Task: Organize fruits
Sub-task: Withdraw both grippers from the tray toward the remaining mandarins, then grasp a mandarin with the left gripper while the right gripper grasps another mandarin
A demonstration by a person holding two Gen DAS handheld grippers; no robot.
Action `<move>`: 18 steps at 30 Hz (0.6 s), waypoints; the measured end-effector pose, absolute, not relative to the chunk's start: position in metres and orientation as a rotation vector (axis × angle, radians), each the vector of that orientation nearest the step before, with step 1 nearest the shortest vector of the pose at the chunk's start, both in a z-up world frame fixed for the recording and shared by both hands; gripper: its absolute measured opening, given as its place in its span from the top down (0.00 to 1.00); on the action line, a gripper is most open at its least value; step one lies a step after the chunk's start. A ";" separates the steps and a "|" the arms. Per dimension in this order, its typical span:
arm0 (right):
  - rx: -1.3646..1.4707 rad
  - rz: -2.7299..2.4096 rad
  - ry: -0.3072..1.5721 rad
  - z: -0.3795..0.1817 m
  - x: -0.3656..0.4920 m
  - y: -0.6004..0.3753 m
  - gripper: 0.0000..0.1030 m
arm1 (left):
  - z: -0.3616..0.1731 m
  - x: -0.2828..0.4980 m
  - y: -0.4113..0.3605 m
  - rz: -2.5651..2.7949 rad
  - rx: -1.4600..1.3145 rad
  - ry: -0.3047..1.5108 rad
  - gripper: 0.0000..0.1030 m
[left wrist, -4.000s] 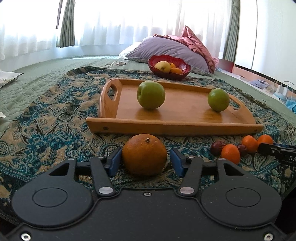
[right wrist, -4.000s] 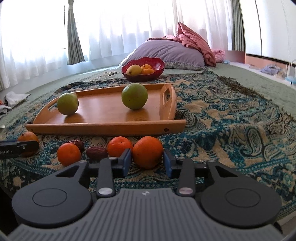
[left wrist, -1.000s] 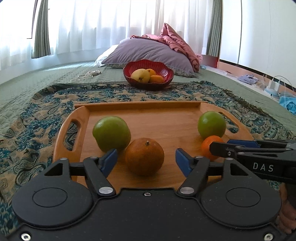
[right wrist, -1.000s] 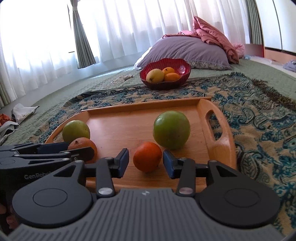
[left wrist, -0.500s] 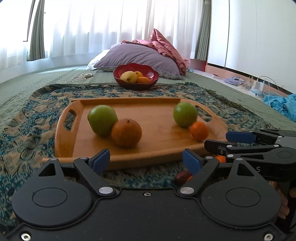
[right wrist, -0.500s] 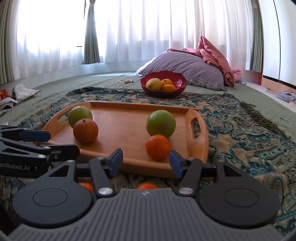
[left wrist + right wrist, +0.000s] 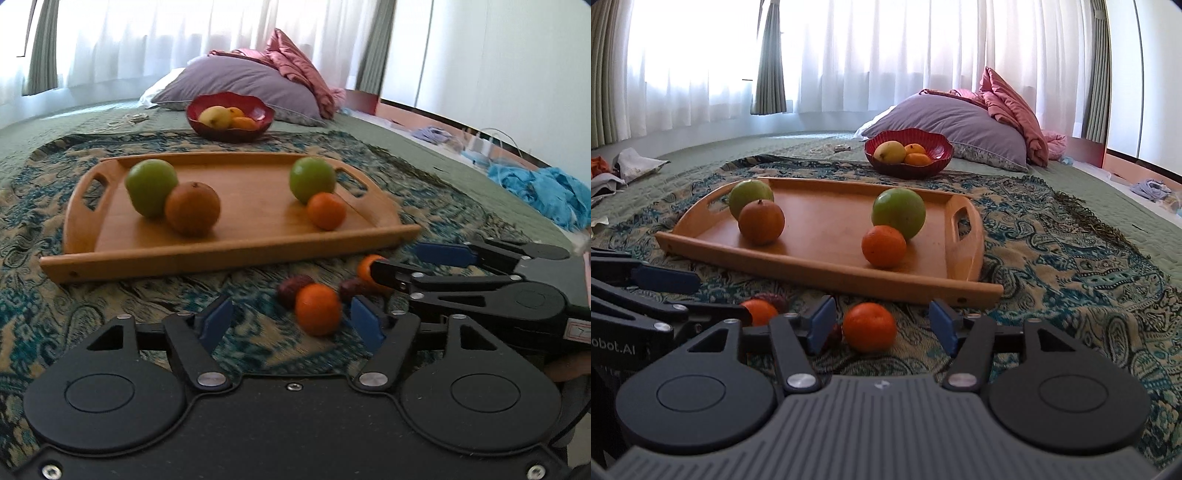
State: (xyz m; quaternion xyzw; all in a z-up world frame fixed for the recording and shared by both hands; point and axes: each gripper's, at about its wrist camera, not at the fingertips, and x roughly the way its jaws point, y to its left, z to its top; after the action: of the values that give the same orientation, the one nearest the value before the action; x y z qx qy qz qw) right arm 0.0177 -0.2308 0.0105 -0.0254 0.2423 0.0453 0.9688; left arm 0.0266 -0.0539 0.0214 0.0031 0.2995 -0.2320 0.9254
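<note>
A wooden tray [image 7: 240, 251] [image 7: 827, 269] holds two green apples [image 7: 150, 186] [image 7: 312, 178], a brownish orange [image 7: 192, 208] [image 7: 761, 220] and a small orange [image 7: 326, 210] [image 7: 883, 245]. On the cloth before it lie two small oranges [image 7: 317, 303] [image 7: 365, 266] and dark dates [image 7: 290, 287]. My left gripper [image 7: 291, 323] is open and empty, with one orange just ahead between its fingers. My right gripper [image 7: 882, 326] is open and empty around the other orange [image 7: 869, 326]; it also shows in the left wrist view [image 7: 417, 264].
A red bowl [image 7: 231, 117] [image 7: 908, 152] with yellow and orange fruit stands behind the tray. A purple pillow [image 7: 949, 123] and pink cloth lie further back. The patterned blanket [image 7: 1052, 251] covers the bed. Blue cloth [image 7: 543, 188] lies at the right.
Both grippers let go of their fruit on the tray, opened, and drew back and down to the loose fruit on the cloth in front of the tray.
</note>
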 end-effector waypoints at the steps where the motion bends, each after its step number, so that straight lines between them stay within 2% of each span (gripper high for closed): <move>1: -0.052 0.093 0.491 0.010 0.016 -0.231 0.31 | 0.021 0.025 -0.056 -0.477 0.015 0.614 0.39; 5: -0.058 0.088 0.499 0.007 0.014 -0.232 0.35 | 0.018 0.024 -0.062 -0.476 0.026 0.622 0.53; 10: -0.051 0.100 0.515 0.002 0.014 -0.233 0.49 | 0.017 0.025 -0.067 -0.480 0.007 0.632 0.59; 13: -0.045 0.110 0.519 0.001 0.015 -0.231 0.51 | 0.014 0.028 -0.070 -0.476 -0.007 0.638 0.62; 15: -0.044 0.115 0.526 0.000 0.016 -0.229 0.53 | 0.011 0.031 -0.071 -0.470 -0.021 0.650 0.69; 18: -0.030 0.120 0.539 -0.004 0.020 -0.227 0.54 | 0.008 0.032 -0.069 -0.468 -0.041 0.650 0.69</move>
State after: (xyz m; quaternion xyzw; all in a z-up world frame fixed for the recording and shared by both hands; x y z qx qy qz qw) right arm 0.0198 -0.2273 -0.0037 -0.0150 0.2663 0.0594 0.9620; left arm 0.0316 -0.0689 0.0079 -0.0201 0.3163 -0.2277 0.9207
